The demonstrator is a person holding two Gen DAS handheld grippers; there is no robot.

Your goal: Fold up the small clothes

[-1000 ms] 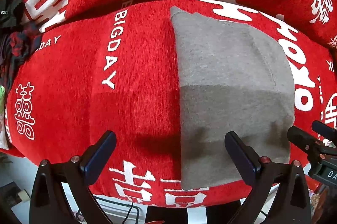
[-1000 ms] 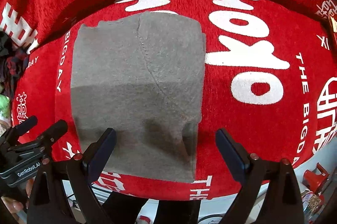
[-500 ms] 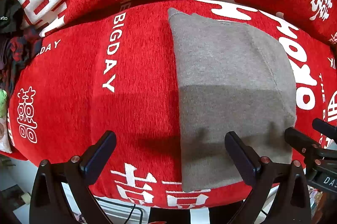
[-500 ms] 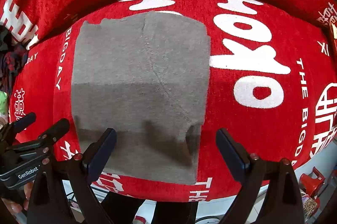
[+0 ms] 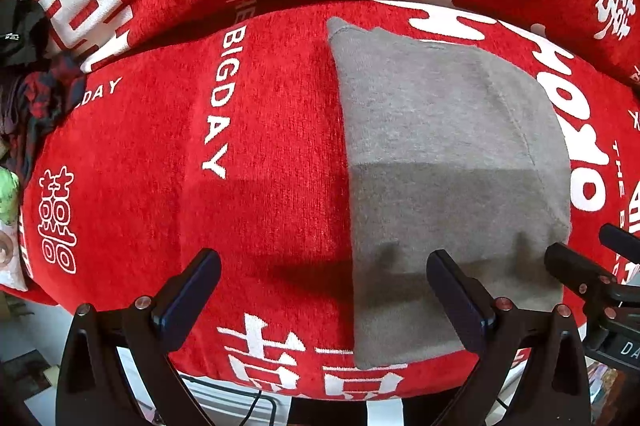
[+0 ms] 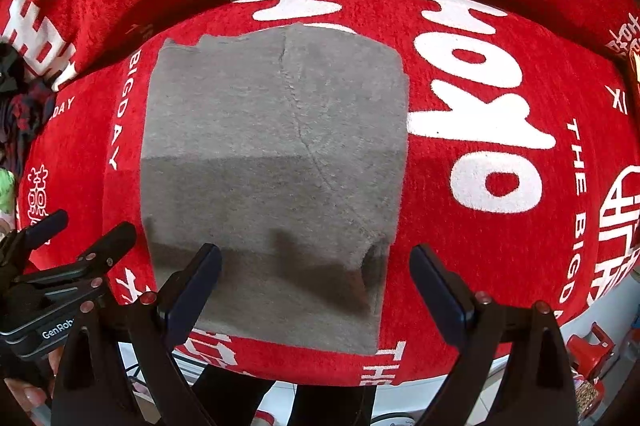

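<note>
1. We see the folded grey knit garment lying flat on the red plush cover, hiding its print.
2. Beside the garment: "BIGDAY".
3. Left gripper and right gripper: fingers spread wide, empty.

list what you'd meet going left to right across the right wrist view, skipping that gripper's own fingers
dark plaid clothes pile → left gripper → "BIG DAY" lettering → folded grey garment → large white characters → small red object, all but the last on or over the red blanket
</note>
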